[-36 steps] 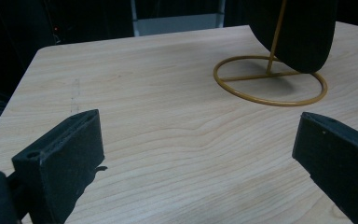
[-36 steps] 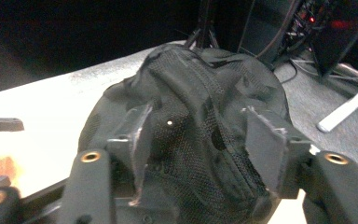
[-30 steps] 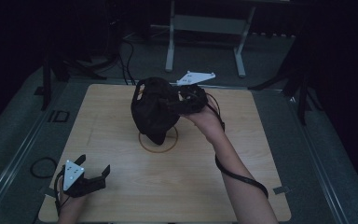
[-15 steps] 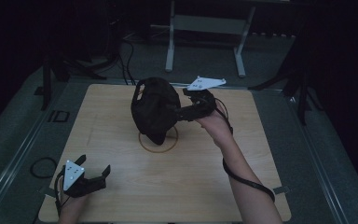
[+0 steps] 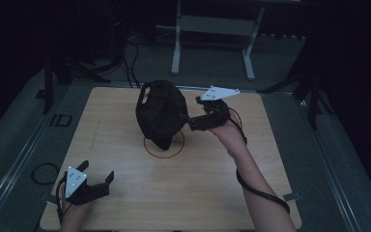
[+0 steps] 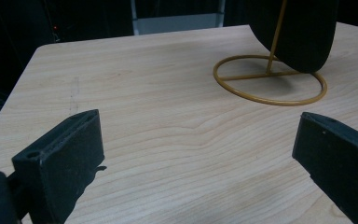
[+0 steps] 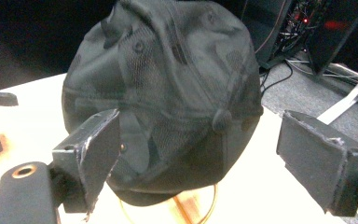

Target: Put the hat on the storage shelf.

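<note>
- My pale wooden surface [image 5: 174,188] sits in a dark room, grey floor around it and a metal frame [image 5: 212,29] beyond.
- A black mesh-backed cap [image 5: 160,113] hangs on a thin gold wire stand [image 5: 164,145], mid-surface.
- My right tool [image 5: 198,122] gapes just beside the cap, seemingly apart.
- My left tool [image 5: 99,181] rests open near my corner.

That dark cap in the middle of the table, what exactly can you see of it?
The cap is black or very dark, a baseball style with mesh-looking panels, seams, small eyelets and a button on its crown. It hangs on a thin gold wire stand, whose ring base rests flat on the wooden table near its middle. The cap sits tilted, raised above the tabletop. The right gripper is open beside it, jaws apart on either side; whether they touch the fabric cannot be told.
</note>
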`<action>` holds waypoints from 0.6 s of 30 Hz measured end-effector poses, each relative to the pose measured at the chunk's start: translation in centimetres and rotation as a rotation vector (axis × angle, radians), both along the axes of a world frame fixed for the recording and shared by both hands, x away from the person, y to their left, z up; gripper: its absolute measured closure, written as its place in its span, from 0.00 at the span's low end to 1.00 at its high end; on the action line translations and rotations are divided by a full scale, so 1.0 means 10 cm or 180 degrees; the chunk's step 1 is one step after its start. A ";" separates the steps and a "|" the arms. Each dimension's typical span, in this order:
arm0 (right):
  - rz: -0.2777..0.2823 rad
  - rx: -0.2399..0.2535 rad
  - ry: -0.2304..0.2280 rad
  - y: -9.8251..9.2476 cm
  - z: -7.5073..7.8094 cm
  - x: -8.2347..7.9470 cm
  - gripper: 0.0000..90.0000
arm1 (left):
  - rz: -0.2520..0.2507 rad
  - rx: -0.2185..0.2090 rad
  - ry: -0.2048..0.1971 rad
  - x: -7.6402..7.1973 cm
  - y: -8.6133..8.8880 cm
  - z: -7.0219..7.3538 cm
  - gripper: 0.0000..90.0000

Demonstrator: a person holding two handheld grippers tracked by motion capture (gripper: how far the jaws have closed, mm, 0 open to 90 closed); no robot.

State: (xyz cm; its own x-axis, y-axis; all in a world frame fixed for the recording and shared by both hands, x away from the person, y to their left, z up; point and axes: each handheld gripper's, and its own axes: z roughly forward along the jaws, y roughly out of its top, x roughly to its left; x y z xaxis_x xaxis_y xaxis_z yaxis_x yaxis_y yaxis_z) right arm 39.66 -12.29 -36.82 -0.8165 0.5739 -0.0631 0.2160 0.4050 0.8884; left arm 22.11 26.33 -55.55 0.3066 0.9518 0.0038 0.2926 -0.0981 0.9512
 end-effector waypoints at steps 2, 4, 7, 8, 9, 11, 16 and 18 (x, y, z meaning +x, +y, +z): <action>-0.0004 0.0007 0.0006 -0.02 -0.02 -0.02 0.15 | -0.0004 -0.0001 -0.0004 0.00 0.00 0.00 0.03; -0.0006 -0.0002 0.0007 -0.04 -0.05 -0.03 0.15 | 0.0000 0.0006 -0.0007 0.00 0.00 0.00 0.03; -0.0020 0.0001 0.0032 -0.07 -0.09 -0.05 0.15 | 0.0004 0.0001 -0.0007 -0.01 0.00 0.00 0.03; -0.0021 0.0003 0.0031 -0.08 -0.11 -0.05 0.15 | 0.0005 0.0002 -0.0007 -0.01 0.00 0.00 0.03; -0.0015 -0.0003 0.0040 -0.09 -0.13 -0.05 0.15 | 0.0006 -0.0002 -0.0011 -0.01 0.00 0.01 0.03; -0.0029 -0.0021 0.0039 -0.10 -0.16 -0.06 0.15 | 0.0009 0.0004 -0.0009 -0.01 0.00 0.01 0.03; -0.0021 -0.0024 0.0057 -0.14 -0.24 -0.11 0.15 | 0.0009 -0.0006 -0.0013 -0.01 0.01 0.01 0.03; -0.0015 -0.0011 0.0080 -0.15 -0.28 -0.12 0.15 | 0.0014 0.0003 -0.0010 0.00 0.01 0.01 0.03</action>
State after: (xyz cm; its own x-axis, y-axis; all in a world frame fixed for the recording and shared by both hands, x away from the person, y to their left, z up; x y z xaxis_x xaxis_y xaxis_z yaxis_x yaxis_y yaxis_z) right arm 38.45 -13.82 -39.62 -0.8151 0.5776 -0.0445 0.2403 0.4070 0.8812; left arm 22.07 26.40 -55.50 0.3024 0.9532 0.0058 0.2900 -0.0978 0.9520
